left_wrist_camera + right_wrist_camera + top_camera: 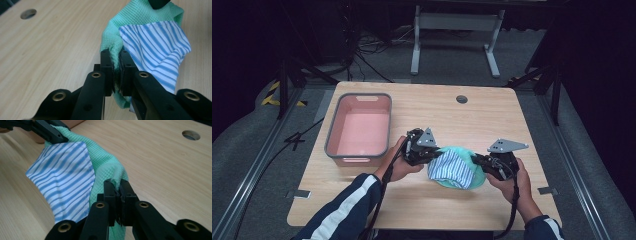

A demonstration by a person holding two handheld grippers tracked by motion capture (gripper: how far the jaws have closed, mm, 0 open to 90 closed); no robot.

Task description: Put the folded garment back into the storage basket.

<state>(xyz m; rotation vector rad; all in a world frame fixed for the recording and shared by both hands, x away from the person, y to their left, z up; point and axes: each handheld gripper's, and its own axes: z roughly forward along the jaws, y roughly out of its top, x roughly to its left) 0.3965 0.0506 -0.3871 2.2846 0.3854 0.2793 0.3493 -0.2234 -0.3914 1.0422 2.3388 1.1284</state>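
The green cloth (472, 172) hangs between the two grippers, to the right of the pink basin (358, 128) on the table (492, 115). A blue-striped cloth (452, 170) lies against its near face. The left gripper (115, 72) has its jaws clamped on one green edge. The right gripper (119, 201) has its jaws clamped on the opposite green edge.

A mint-green waffle cloth (140, 15) with a blue-and-white striped patch (157, 47), a pink bin (359, 127) rimmed grey, black tongs (115, 72), pale wood bench (492, 115).
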